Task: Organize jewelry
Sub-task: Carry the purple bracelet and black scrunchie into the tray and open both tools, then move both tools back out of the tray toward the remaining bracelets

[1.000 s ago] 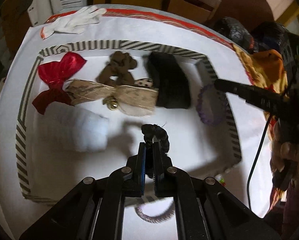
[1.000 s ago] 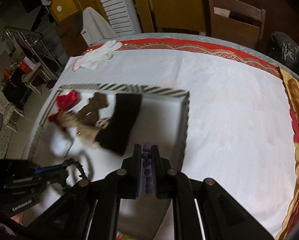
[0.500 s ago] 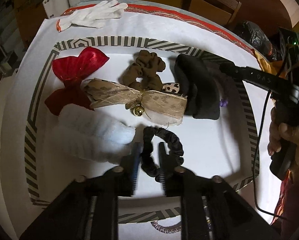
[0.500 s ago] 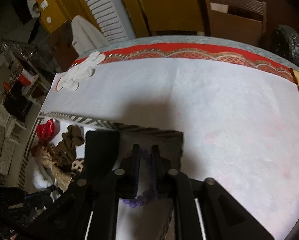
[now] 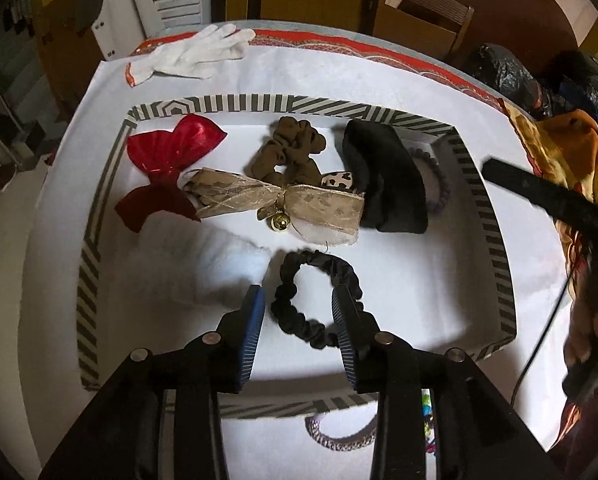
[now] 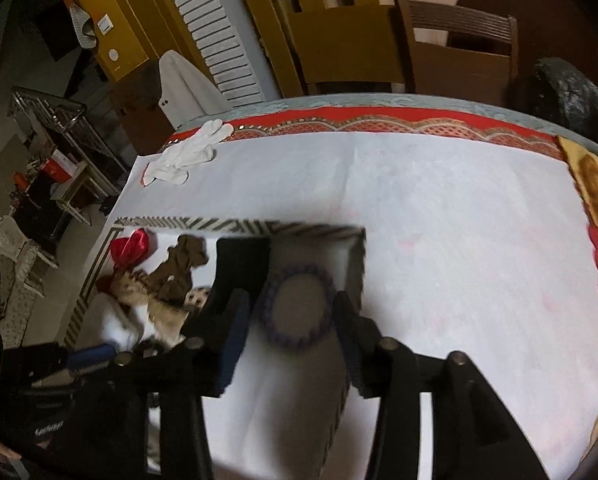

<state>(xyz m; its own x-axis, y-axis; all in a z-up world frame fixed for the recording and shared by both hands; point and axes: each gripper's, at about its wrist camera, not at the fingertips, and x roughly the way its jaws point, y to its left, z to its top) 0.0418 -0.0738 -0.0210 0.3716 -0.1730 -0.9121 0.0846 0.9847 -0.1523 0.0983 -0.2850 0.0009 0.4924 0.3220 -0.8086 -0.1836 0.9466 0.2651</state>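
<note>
Both fisheye views bend straight lines hard toward the rim, so the striped tray [image 5: 495, 248] bows outward and the corners fall to black vignette. The white table cover [image 6: 459, 240] is bright and slightly washed out under soft indoor light while the room behind stays dim, and a soft shadow lies on the tray floor in the right wrist view. That view is smeared by motion blur, the left wrist view sharper

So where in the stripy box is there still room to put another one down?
The box floor is bare near its right wall, right of the black scrunchie, below the black pouch. The far row is crowded: red bow, gold ribbon, brown scrunchie, purple bracelet.
</note>
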